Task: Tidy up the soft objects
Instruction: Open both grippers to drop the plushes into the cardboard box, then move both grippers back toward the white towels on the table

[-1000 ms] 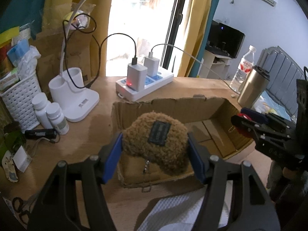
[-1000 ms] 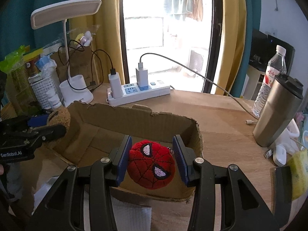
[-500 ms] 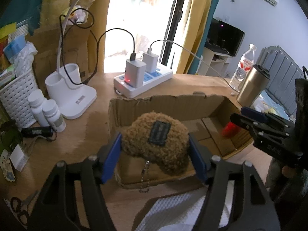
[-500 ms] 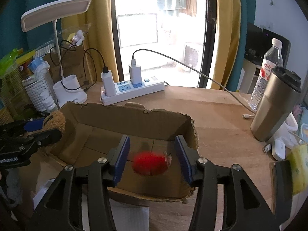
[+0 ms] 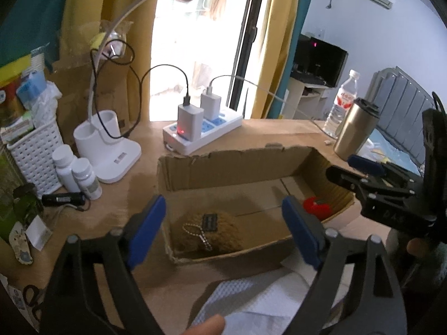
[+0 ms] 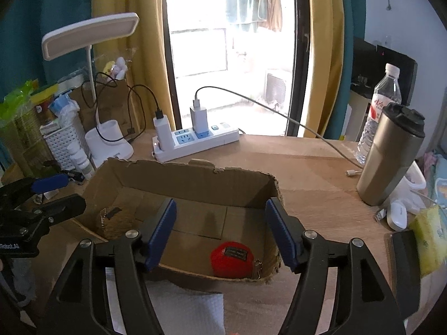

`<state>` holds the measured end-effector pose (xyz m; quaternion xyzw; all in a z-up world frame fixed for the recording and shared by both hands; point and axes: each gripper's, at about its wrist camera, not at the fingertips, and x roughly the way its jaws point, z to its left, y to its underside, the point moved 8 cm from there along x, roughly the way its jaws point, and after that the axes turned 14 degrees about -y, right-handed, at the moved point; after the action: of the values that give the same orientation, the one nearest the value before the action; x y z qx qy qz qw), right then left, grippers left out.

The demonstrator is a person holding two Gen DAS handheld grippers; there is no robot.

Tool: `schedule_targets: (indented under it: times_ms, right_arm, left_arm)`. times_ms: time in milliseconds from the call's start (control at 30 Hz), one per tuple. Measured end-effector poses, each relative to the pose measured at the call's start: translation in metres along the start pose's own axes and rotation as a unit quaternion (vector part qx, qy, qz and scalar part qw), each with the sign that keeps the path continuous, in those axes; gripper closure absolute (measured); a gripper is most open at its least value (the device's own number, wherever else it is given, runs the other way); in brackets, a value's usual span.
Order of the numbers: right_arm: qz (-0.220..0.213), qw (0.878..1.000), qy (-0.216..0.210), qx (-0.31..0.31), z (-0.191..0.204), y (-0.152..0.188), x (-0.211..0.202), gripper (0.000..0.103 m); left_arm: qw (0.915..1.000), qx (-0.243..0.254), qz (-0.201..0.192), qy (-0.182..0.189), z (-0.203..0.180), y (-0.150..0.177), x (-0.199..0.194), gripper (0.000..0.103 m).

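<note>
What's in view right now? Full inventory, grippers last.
box: 1, brown cardboard, desk centre
brown plush: 1, in box, left end
red plush: 1, in box, right end
power strip: 1, white, behind box, two chargers plugged in
lamp: 1, white, back left
basket: 1, white, far left
pill bottles: 2, white, by basket
tumbler: 1, steel, right
water bottle: 1, clear, behind tumbler
left gripper: black, blue pads, opening, empty
right gripper: same, opening, empty
</note>
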<state>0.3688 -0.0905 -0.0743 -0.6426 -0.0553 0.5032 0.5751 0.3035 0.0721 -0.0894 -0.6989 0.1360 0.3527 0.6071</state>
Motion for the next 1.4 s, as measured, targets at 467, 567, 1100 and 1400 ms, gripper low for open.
schedule_targets:
  times_ms: [467, 567, 1100, 1400]
  right_arm:
    - [-0.024, 1.000, 0.017, -0.006, 0.017, 0.011, -0.045, 0.032]
    - [-0.028, 0.999, 0.022, -0.005, 0.018, 0.015, -0.056, 0.032]
    - [-0.036, 0.999, 0.033, -0.001, 0.031, 0.041, -0.089, 0.020]
    - [-0.035, 0.998, 0.043, 0.000, 0.035, 0.061, -0.106, 0.020]
  left_arm:
    - [0.9994, 0.000, -0.031, 0.011, -0.003, 0.006, -0.049, 0.016]
    - [0.9993, 0.000, -0.035, 0.015, -0.004, 0.010, -0.058, 0.016]
    - [0.9989, 0.009, -0.039, 0.026, -0.009, 0.037, -0.088, 0.016]
    - [0.9988, 0.003, -0.031, 0.037, -0.008, 0.060, -0.101, 0.016]
